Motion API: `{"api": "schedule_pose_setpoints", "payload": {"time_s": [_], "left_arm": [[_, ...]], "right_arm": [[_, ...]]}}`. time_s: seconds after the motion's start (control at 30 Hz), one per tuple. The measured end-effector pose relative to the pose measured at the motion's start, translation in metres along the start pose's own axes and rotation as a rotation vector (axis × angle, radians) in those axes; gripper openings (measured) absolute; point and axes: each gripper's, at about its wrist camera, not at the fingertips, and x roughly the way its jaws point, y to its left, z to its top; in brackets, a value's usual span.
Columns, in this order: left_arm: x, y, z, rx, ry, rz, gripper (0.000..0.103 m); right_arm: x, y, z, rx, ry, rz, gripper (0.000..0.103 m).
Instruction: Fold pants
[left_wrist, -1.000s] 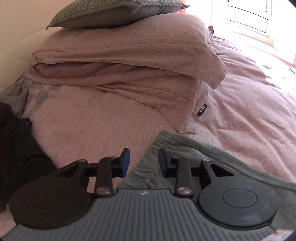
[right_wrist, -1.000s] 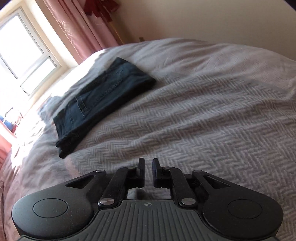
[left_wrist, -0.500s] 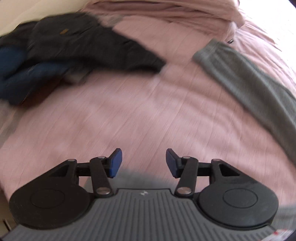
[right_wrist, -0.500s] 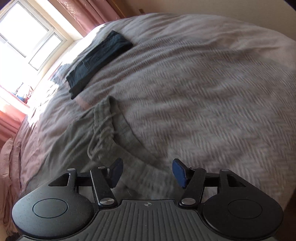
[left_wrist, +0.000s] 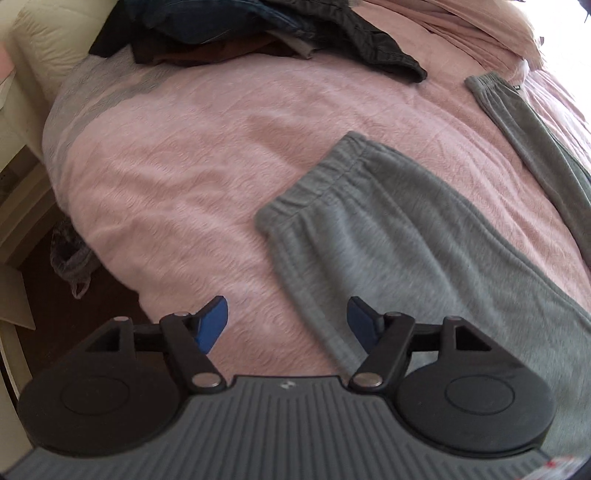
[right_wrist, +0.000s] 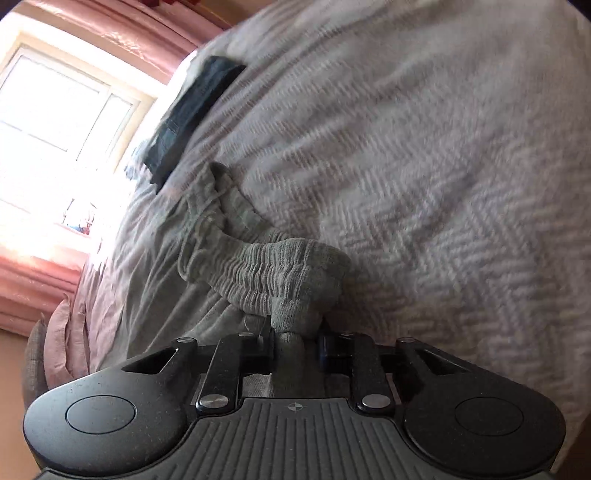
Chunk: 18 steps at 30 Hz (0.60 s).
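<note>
Grey sweatpants lie spread on the bed. In the left wrist view one leg (left_wrist: 388, 229) ends in a ribbed cuff (left_wrist: 310, 188), and the other leg (left_wrist: 535, 140) runs along the right. My left gripper (left_wrist: 288, 325) hovers over the near leg's left edge. Its jaws are opening and nothing is between the blue pads (left_wrist: 212, 325). In the right wrist view my right gripper (right_wrist: 295, 343) is closing, and its jaws pinch the bunched grey waistband (right_wrist: 280, 273). The drawstring part (right_wrist: 207, 206) trails away behind it.
A heap of dark clothes (left_wrist: 258, 33) lies at the far end of the pink bedspread (left_wrist: 166, 166), beside pink pillows (left_wrist: 480, 29). The bed's edge drops to the floor at left, where a plastic bag (left_wrist: 70, 254) lies. Folded dark jeans (right_wrist: 195, 114) rest near the window (right_wrist: 55, 110).
My left gripper swung from the pillows across the bed to the pants leg, and its jaws widened. My right gripper came down to the waistband, opened, then closed on it.
</note>
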Motion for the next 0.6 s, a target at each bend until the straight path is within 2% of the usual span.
{"api": "schedule_pose_setpoints", "payload": {"time_s": [0.13,0.27,0.3,0.33,0.43,0.47,0.5,0.53,0.6], "left_arm": [[0.016,0.016,-0.003,-0.074,0.008,-0.029,0.073],[0.047,0.029,0.003,-0.215,0.009,-0.095,0.074],[0.051,0.032,0.003,-0.244,0.003,-0.102,0.066],[0.052,0.034,0.004,-0.248,-0.004,-0.102,0.042],[0.037,0.036,0.000,-0.140,-0.079,-0.101,0.014],[0.030,0.036,-0.003,-0.083,-0.101,-0.098,0.012],[0.025,0.036,-0.005,-0.030,-0.124,-0.034,0.002],[0.029,0.041,-0.007,0.004,-0.112,0.068,0.000],[0.048,0.065,-0.007,-0.019,0.006,0.181,0.000]], "right_arm": [[0.008,-0.001,-0.001,-0.051,0.071,-0.066,0.018],[0.019,-0.012,-0.017,0.068,0.053,-0.099,0.020],[0.018,-0.012,-0.020,0.062,0.041,-0.103,0.021],[0.017,-0.010,-0.022,0.042,0.035,-0.114,0.021],[0.015,-0.004,-0.022,0.046,0.040,-0.158,0.022],[0.014,-0.002,-0.021,0.065,0.051,-0.176,0.024],[0.013,0.001,-0.021,0.065,0.062,-0.199,0.027],[0.011,0.007,-0.021,0.041,0.072,-0.232,0.034],[0.009,0.028,-0.023,-0.082,0.082,-0.338,0.042]]}}
